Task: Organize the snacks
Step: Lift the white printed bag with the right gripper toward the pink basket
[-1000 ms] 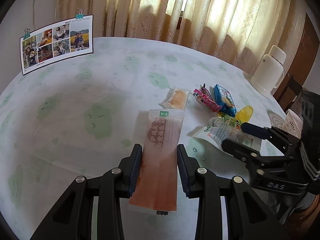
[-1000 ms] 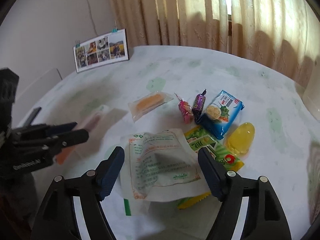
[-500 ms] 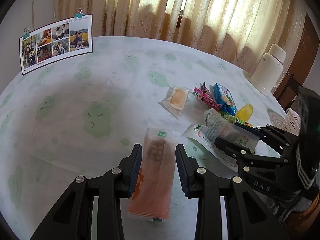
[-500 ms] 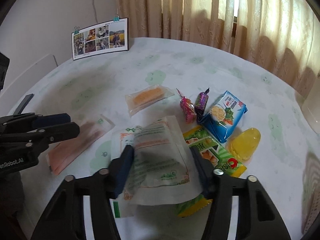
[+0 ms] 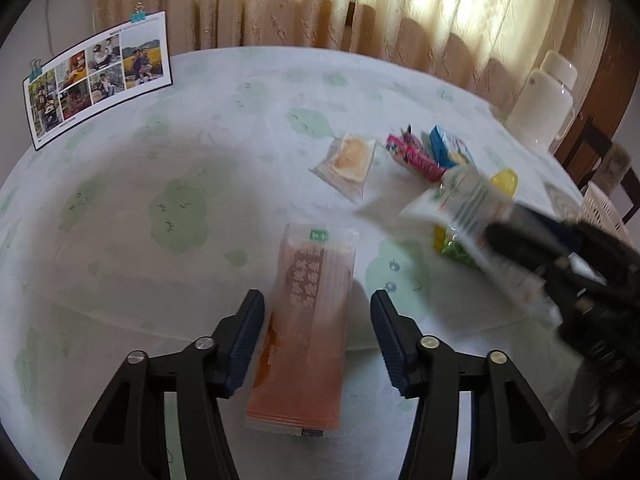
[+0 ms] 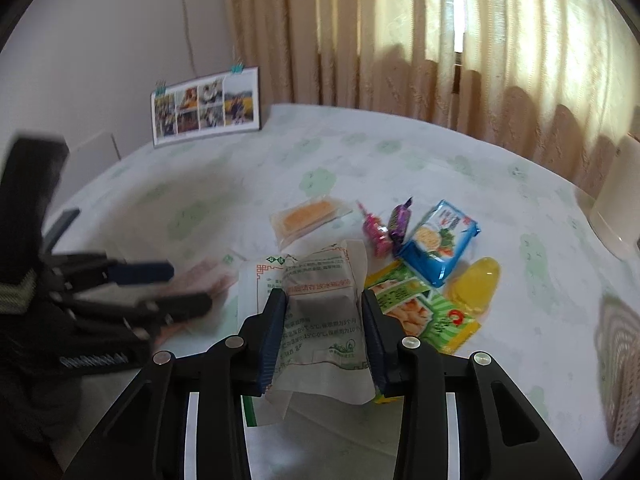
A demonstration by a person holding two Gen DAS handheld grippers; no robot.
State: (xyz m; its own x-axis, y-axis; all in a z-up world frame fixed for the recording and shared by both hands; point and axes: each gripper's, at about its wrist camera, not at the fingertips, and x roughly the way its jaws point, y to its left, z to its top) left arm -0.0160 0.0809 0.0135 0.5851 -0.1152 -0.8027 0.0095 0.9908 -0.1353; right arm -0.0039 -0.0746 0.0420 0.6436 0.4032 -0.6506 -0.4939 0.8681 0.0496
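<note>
A: The left gripper [image 5: 316,340] has just been opening; its jaws now stand apart on either side of the long orange snack packet [image 5: 308,332], with a gap at each pad, so nothing is pinched. The packet lies flat on the table [image 5: 160,184], its far end pointing away from the camera.

B: And the right gripper [image 6: 324,332]?

A: Its jaws have just been closing, and the pads press on both sides of the white printed pouch [image 6: 320,316], which buckles between them. In the left wrist view the pouch looks lifted off the cloth, though it is blurred there.

B: How much room is around them?

A: To the left of the orange packet the table is bare cloth out to the photo card [image 5: 96,80] standing near the far left edge. To the right the other snacks crowd together: a clear packet with an orange cake [image 6: 308,218], a pink candy [image 6: 376,232], a purple candy [image 6: 400,220], a blue packet [image 6: 440,236], a yellow jelly cup [image 6: 476,284] and a green-and-yellow packet [image 6: 424,312] partly under the pouch. A white woven basket [image 6: 620,372] sits at the right edge.

B: Pose?

A: Both grippers tilt downward at the table, side by side, near each other but apart.
</note>
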